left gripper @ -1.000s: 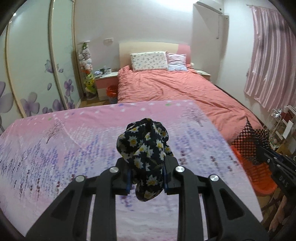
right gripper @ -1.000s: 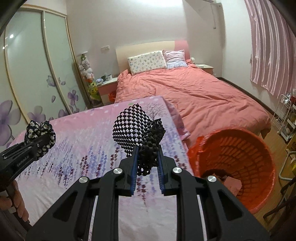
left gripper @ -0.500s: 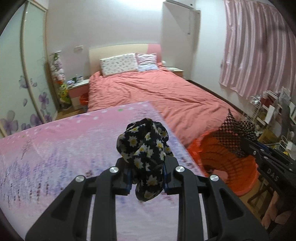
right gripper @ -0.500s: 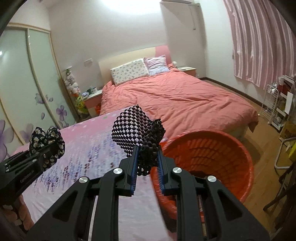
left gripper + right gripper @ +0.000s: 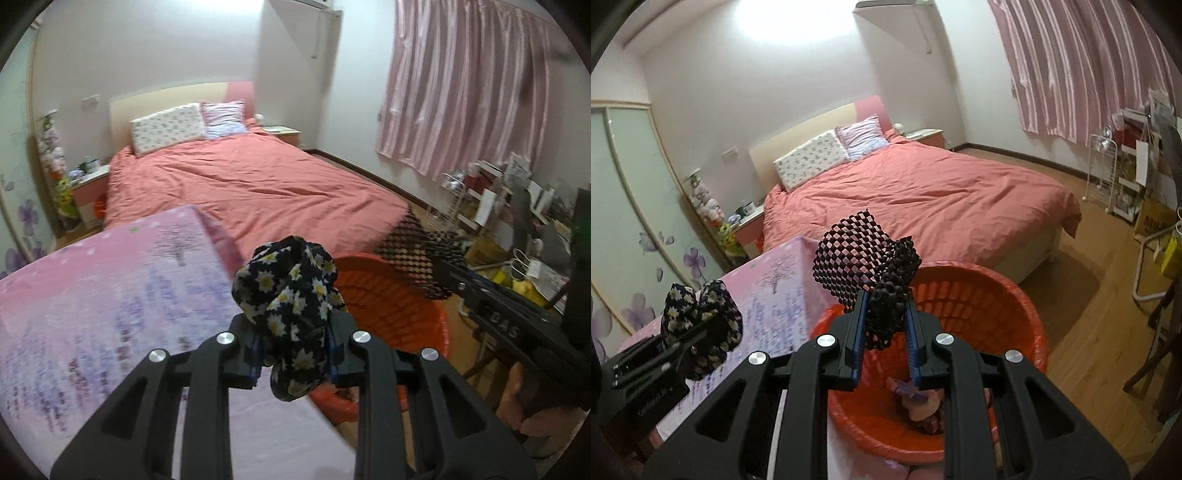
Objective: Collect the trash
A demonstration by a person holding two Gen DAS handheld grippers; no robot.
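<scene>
Where bedspread [image 5: 92, 295] ends, orange basket [image 5: 1015, 295].

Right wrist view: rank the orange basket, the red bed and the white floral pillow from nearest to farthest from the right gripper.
1. Orange basket, directly below the right gripper.
2. Red bed, beyond the basket, mid-room.
3. White floral pillow, at the headboard, far left of the bed.

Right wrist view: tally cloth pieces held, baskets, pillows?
Held cloth pieces: 2, the checkered cloth in the right gripper and the daisy-print cloth in the left gripper
Orange basket: 1
Pillows: 2
Total: 5
</scene>
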